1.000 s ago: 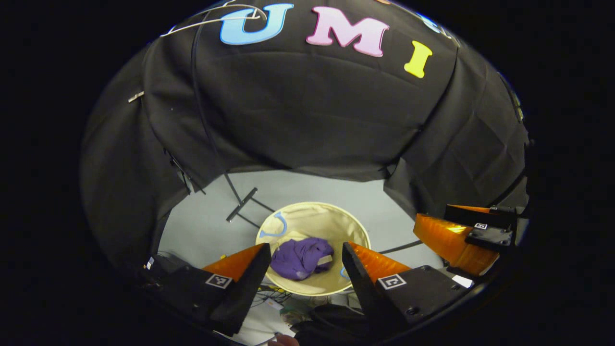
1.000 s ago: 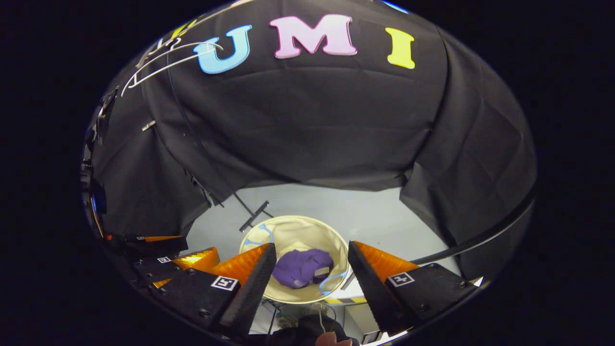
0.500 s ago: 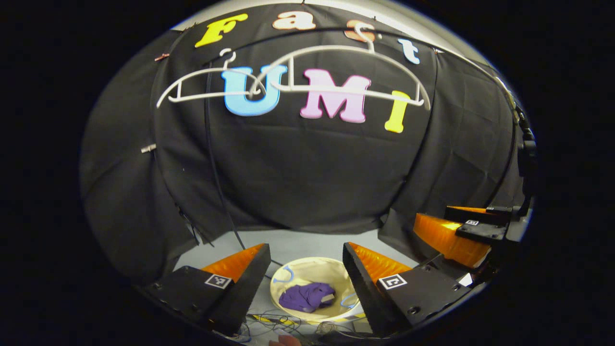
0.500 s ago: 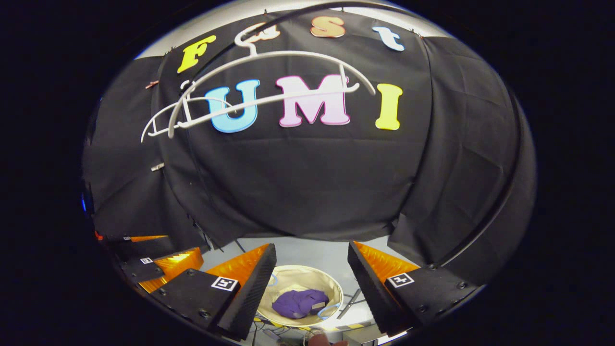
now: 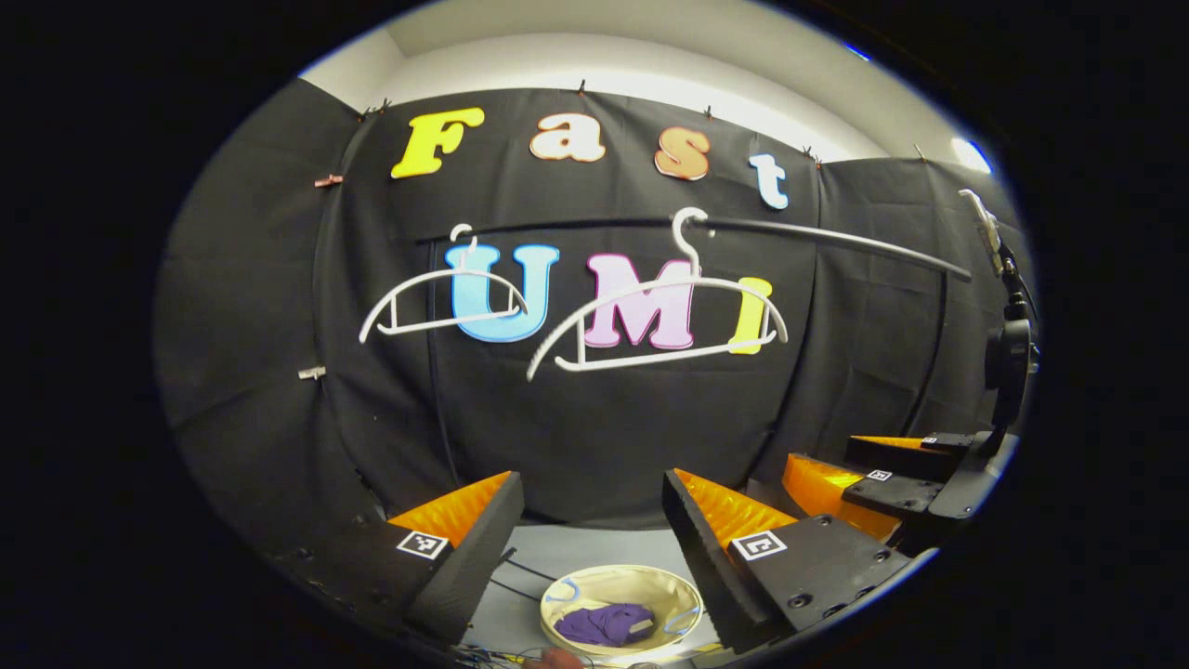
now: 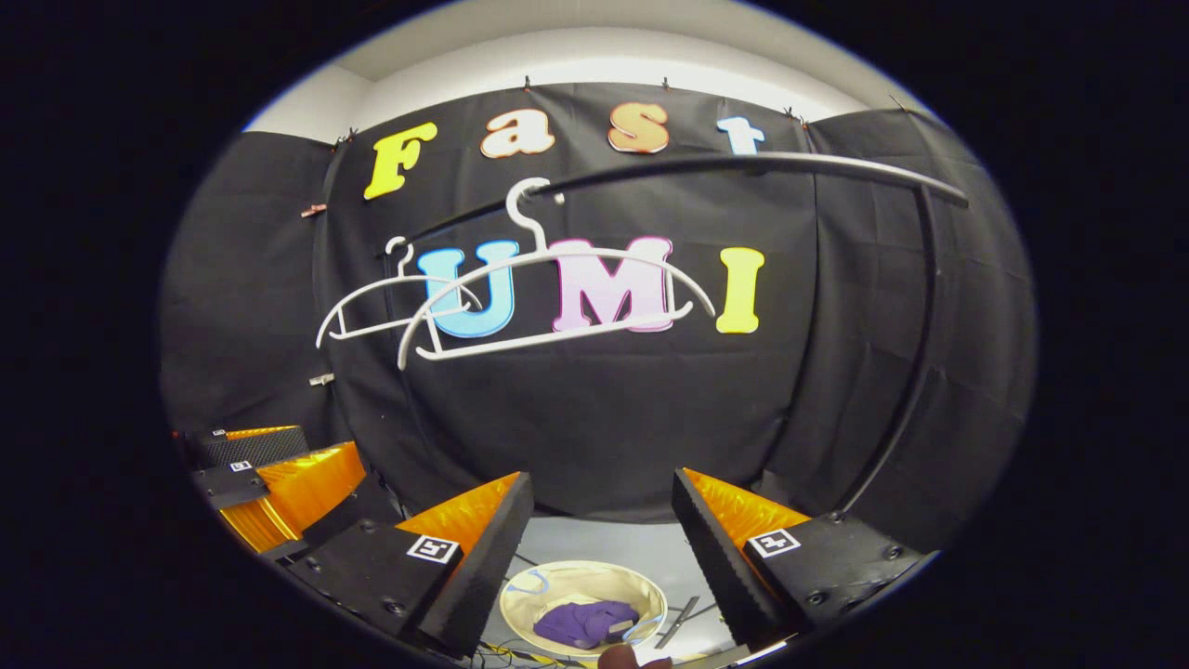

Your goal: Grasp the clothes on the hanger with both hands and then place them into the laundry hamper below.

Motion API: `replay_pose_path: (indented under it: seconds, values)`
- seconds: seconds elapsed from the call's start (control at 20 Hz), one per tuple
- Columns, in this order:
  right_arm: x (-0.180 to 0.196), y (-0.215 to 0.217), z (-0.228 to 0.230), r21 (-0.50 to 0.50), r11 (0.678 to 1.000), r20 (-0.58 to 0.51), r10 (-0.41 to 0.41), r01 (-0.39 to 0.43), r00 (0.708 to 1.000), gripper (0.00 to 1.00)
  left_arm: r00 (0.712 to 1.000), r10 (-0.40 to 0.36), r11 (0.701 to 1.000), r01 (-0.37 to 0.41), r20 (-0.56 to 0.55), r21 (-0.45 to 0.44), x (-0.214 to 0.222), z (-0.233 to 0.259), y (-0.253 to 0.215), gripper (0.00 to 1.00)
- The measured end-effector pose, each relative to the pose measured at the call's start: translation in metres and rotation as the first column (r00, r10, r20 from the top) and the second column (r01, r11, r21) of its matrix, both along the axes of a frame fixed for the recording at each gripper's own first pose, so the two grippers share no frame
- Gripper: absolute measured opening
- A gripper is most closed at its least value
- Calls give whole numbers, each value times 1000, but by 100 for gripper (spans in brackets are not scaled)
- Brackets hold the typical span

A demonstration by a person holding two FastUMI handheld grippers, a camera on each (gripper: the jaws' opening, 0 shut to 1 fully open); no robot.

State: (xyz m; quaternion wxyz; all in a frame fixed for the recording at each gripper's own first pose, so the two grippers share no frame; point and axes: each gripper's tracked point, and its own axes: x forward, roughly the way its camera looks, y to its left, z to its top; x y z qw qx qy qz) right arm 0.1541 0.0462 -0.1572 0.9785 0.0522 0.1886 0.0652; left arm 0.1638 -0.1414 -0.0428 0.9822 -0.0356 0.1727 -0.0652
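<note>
Both grippers are lifting away from the hamper: a second ago it sat large between the fingers in both views, and now it is lying small at the bottom edge while the rail and hangers are coming into sight above.

In the left gripper view, the left gripper (image 5: 592, 506) is holding its jaws wide apart with nothing between them, and the right gripper (image 5: 868, 469) is showing off to the side. In the right gripper view, the right gripper (image 6: 602, 506) is likewise gaping wide and empty, with the left gripper (image 6: 279, 474) nearby at the lower left.

The purple garment (image 5: 608, 623) is lying crumpled inside the cream hamper (image 5: 683, 599), well below both grippers; the right gripper view is showing the same garment (image 6: 585, 623) resting in the hamper (image 6: 520, 604) on the grey floor.

Two white hangers are hanging bare on the dark rail (image 5: 836, 240): the nearer hanger (image 5: 659, 321) and the farther hanger (image 5: 446, 302).

Judging from this, the garment is already sitting where the task wants it, and with no clothes left on either hanger the work is looking finished; the grippers are seemingly pulling back to a resting height.
</note>
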Motion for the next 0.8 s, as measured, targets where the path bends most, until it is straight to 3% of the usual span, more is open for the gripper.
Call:
replay_pose_path:
  seconds: [0.25, 0.35, 0.4, 0.45, 0.8]
  values:
    - [-25, -4, 55, -23, 999, 135, -42, 45, 990, 97, 998, -6, 1000, 6, 69, 7, -25, 29, 12, 92]
    - [-34, 0, 72, -44, 998, 174, -42, 51, 984, 100, 996, 3, 1000, -4, 88, 15, -35, 36, 17, 95]
    - [-38, 2, 77, -44, 998, 190, -39, 48, 981, 97, 996, 3, 1000, -5, 94, 14, -38, 37, 18, 92]
    - [-42, 3, 83, -42, 998, 199, -37, 46, 979, 97, 995, 2, 1000, -4, 96, 15, -40, 39, 21, 95]
    - [-50, 8, 104, -12, 999, 246, -33, 37, 969, 97, 991, -9, 999, 3, 130, 50, -61, 56, 21, 92]
